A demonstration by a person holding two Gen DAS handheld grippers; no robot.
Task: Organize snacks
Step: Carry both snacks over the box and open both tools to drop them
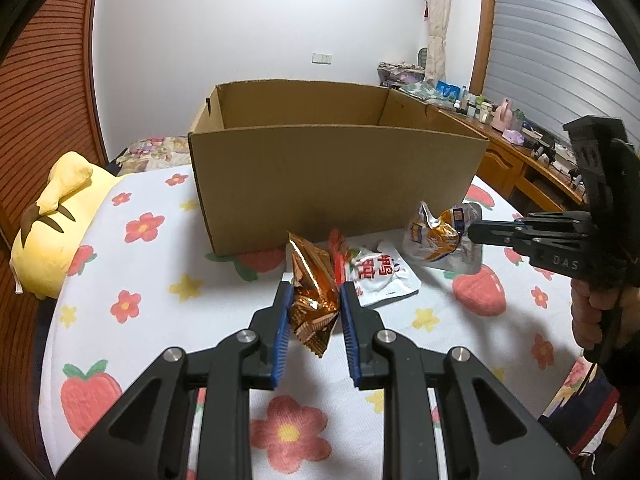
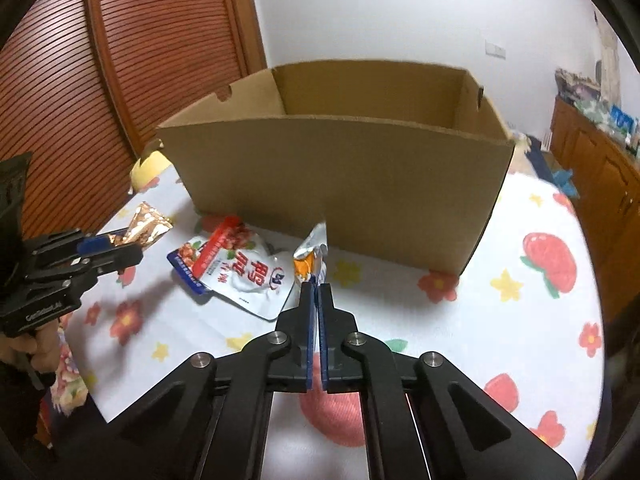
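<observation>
An open cardboard box (image 1: pixel 332 176) stands on the flower-and-strawberry bedspread (image 1: pixel 160 264). My left gripper (image 1: pixel 314 288) is shut on a copper-orange foil snack packet (image 1: pixel 310 268), held up in front of the box. To its right, my right gripper (image 1: pixel 474 232) is shut on the edge of a silver-and-orange packet (image 1: pixel 436 236), which hangs above the cover. In the right wrist view that gripper (image 2: pixel 318 286) pinches the silver packet (image 2: pixel 312 252) between blue pads. A white-and-red pouch (image 2: pixel 236 272) lies flat between the two. The left gripper (image 2: pixel 120 246) holds the copper packet (image 2: pixel 148 224) at the left.
A yellow plush toy (image 1: pixel 52 232) lies at the bed's left edge. A slatted wooden door (image 2: pixel 120 60) stands behind it. A cluttered wooden desk (image 1: pixel 512 140) runs along the right. A person's hand (image 1: pixel 592 308) grips the right tool.
</observation>
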